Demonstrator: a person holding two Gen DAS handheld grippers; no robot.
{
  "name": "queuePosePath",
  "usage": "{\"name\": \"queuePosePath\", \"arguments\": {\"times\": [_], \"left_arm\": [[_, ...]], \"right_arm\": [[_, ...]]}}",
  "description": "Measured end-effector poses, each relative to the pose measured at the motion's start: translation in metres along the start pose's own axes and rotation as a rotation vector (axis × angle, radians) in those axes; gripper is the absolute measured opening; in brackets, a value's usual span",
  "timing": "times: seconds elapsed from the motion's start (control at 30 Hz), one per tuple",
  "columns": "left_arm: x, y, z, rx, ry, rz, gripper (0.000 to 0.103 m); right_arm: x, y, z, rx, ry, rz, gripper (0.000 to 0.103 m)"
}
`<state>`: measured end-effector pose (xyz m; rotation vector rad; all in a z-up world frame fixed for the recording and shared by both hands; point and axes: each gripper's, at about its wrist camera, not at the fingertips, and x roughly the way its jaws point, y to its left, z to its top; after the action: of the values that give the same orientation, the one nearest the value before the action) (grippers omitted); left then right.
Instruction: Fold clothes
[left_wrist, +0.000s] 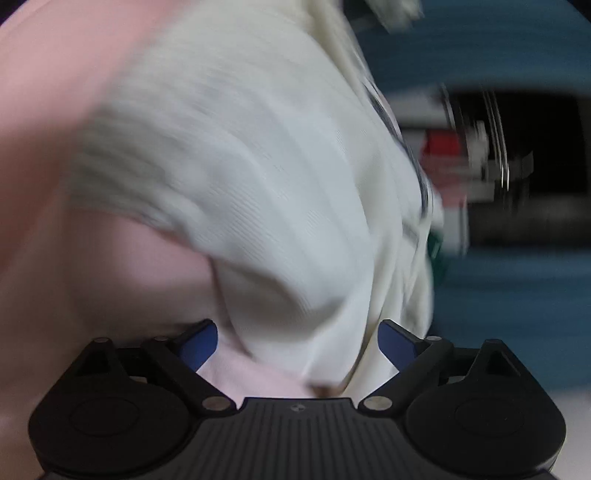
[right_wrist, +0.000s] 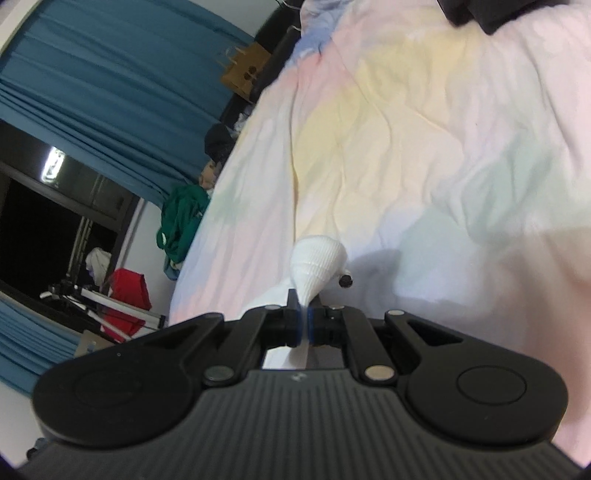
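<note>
Bunching between the blue pads of the right gripper (right_wrist: 303, 314), a fold of the white ribbed garment (right_wrist: 317, 264) is pinched tight, the two fingers pressed together on the cloth with only its thickness between them. Just beyond the pads the fabric balloons into a rounded lump, and a small dark cord end (right_wrist: 345, 281) pokes out beside it. The garment hangs just above the pastel bedsheet (right_wrist: 424, 140), which spreads away from it in pink, yellow and pale green patches.

In the left wrist view the same white garment (left_wrist: 258, 177) fills most of the frame, heavily blurred, draped over the pink sheet (left_wrist: 44, 155). The left gripper (left_wrist: 297, 345) has its fingers spread wide; cloth lies in the gap, but the blue pads stand clear of it on either side.

Off the bed's edge, away from the garment, hang blue curtains (right_wrist: 110, 66) around a dark window (right_wrist: 33, 229). A green cloth (right_wrist: 183, 221) slumps at the bed's side, with a red item (right_wrist: 127, 295) on a rack lower down.
</note>
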<state>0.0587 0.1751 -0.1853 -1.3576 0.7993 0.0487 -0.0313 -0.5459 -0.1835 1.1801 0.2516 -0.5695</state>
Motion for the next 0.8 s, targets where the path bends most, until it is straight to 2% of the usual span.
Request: {"name": "queuePosePath", "arguments": {"times": [0.07, 0.17, 0.23, 0.33, 0.37, 0.43, 0.5, 0.6, 0.8], "left_arm": [[-0.004, 0.009, 0.010, -0.084, -0.035, -0.020, 0.087], [-0.006, 0.017, 0.013, -0.148, -0.072, -0.016, 0.070], [-0.010, 0.014, 0.013, -0.134, -0.092, 0.006, 0.049], [-0.017, 0.006, 0.018, -0.090, -0.107, 0.053, 0.031], [-0.019, 0.001, 0.021, -0.086, -0.102, 0.065, 0.029], [-0.029, -0.009, 0.028, -0.074, -0.096, 0.084, 0.018], [-0.038, -0.019, 0.035, -0.065, -0.091, 0.085, 0.016], [-0.060, -0.039, 0.046, 0.000, -0.091, 0.106, 0.014], [-0.111, -0.075, 0.079, 0.118, -0.120, 0.172, 0.013]], "right_arm": [[-0.001, -0.001, 0.004, 0.011, -0.021, 0.011, 0.006], [-0.004, -0.007, 0.011, 0.049, -0.064, 0.024, 0.006], [-0.006, -0.012, 0.017, 0.076, -0.096, 0.017, 0.006], [-0.008, -0.027, 0.024, 0.144, -0.119, 0.002, 0.006], [-0.009, -0.033, 0.027, 0.167, -0.128, -0.002, 0.006], [-0.014, -0.037, 0.030, 0.166, -0.150, -0.020, 0.006], [-0.019, -0.039, 0.032, 0.157, -0.173, -0.033, 0.006], [-0.027, -0.039, 0.035, 0.138, -0.214, -0.050, 0.006], [-0.045, -0.040, 0.040, 0.096, -0.283, -0.141, 0.006]]}}
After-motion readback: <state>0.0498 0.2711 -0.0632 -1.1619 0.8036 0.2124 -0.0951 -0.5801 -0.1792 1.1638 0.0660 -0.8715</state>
